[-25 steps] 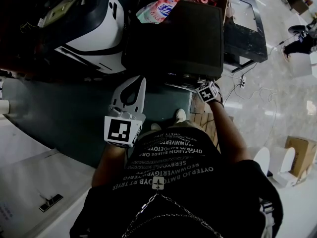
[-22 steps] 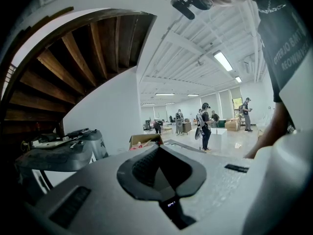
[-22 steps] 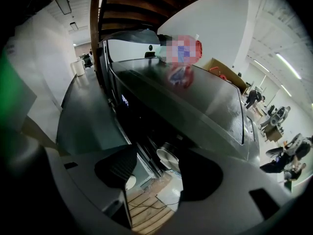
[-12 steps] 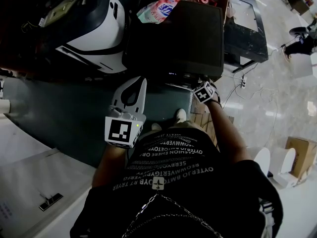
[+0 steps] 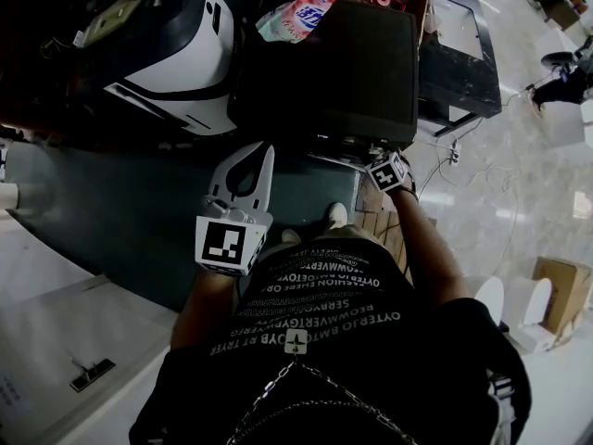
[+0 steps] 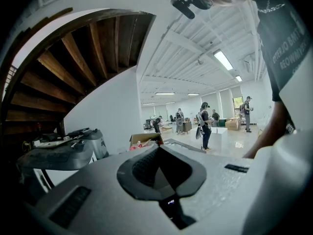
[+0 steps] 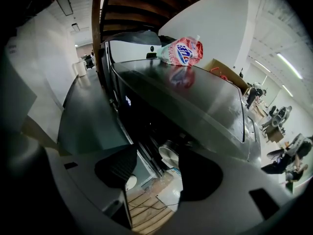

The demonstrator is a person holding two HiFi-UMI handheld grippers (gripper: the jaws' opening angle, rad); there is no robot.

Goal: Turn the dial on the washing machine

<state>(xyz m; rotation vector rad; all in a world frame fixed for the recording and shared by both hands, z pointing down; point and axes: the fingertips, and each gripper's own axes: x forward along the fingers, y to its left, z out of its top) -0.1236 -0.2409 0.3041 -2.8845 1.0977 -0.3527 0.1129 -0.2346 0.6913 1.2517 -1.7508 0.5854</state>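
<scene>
Head view: the person leans over a dark washer (image 5: 343, 63) that has a pink pouch (image 5: 298, 17) lying at its far edge. A white machine (image 5: 176, 54) stands just beside the washer. The left tool (image 5: 258, 160) hangs over a dark mat (image 5: 130, 211), apart from the washer's front, with its white jaws drawn together at the tips. The right tool (image 5: 389, 171) is up against the washer's front near the right corner, above a wooden pallet (image 5: 384, 235). Its jaws are tucked out of sight here.

Left gripper view: the left tool (image 6: 157, 147) has its jaws closed tip to tip, and nothing is held in them. Past it are the underside of a wooden stair (image 6: 73, 58) and people (image 6: 203, 124) far off in a bright hall.

Right gripper view: the right tool (image 7: 156, 164) has its jaws well apart, holding nothing. The round silver dial (image 7: 167, 154) sits on the washer's dark front (image 7: 146, 126), at the mouth of the gap and close against the right-hand pad. I cannot tell whether it touches. The pouch (image 7: 182, 51) lies on the washer's glossy top
</scene>
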